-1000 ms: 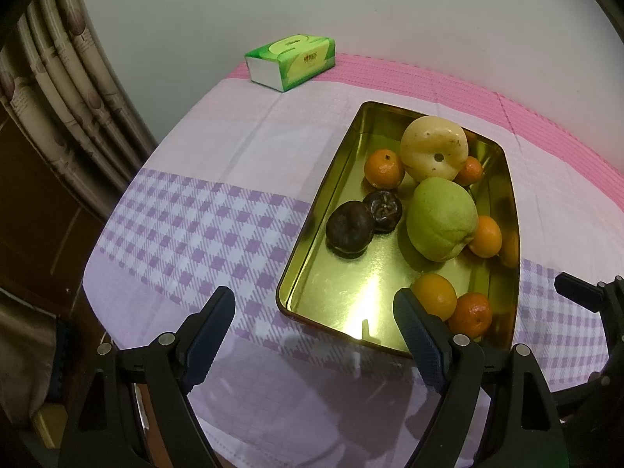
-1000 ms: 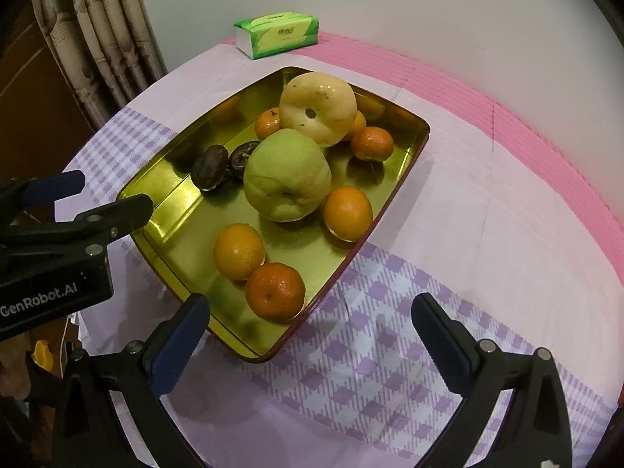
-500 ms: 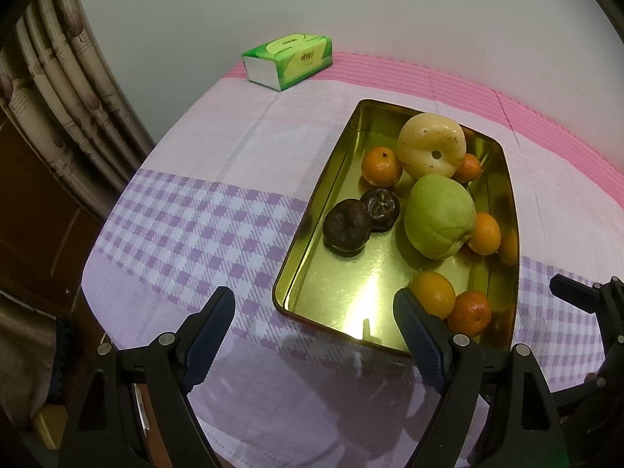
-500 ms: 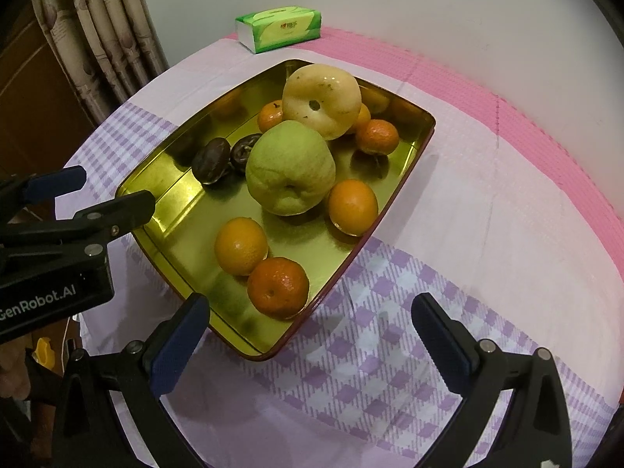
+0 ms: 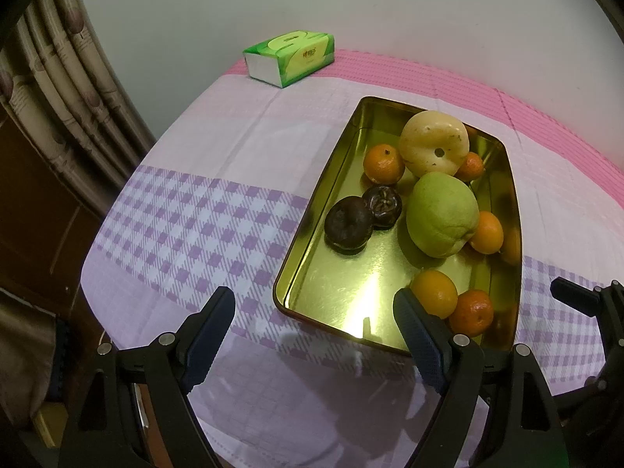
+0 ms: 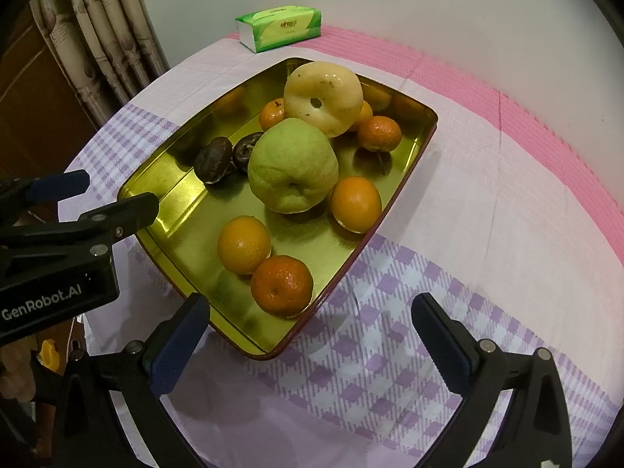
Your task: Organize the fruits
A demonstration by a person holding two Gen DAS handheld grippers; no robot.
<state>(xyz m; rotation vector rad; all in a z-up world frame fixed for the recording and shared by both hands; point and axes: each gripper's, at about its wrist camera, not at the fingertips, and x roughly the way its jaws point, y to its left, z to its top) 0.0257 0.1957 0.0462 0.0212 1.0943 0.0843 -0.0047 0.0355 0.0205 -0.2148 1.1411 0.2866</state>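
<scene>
A gold metal tray (image 5: 312, 241) (image 6: 163, 163) lies on the checked tablecloth. It holds a green pear-like fruit (image 5: 442, 214) (image 6: 292, 167), a pale yellow fruit (image 5: 435, 144) (image 6: 323, 97), two dark wrinkled fruits (image 5: 349, 224) (image 6: 214, 160) and several oranges (image 5: 384, 163) (image 6: 243, 243). My left gripper (image 5: 314, 312) is open and empty above the tray's near edge. My right gripper (image 6: 312, 323) is open and empty above the tray's near corner. The left gripper also shows in the right wrist view (image 6: 113, 202).
A green tissue box (image 5: 290, 56) (image 6: 279, 27) stands at the far edge by the white wall. Curtains (image 5: 66, 89) hang at the left past the table's edge. The tablecloth (image 5: 195, 218) has purple checks and a pink band at the back.
Both grippers have drawn back and lifted slightly, so the tray sits a little farther away in both views. Both stay open and empty. The fruits have not moved.
</scene>
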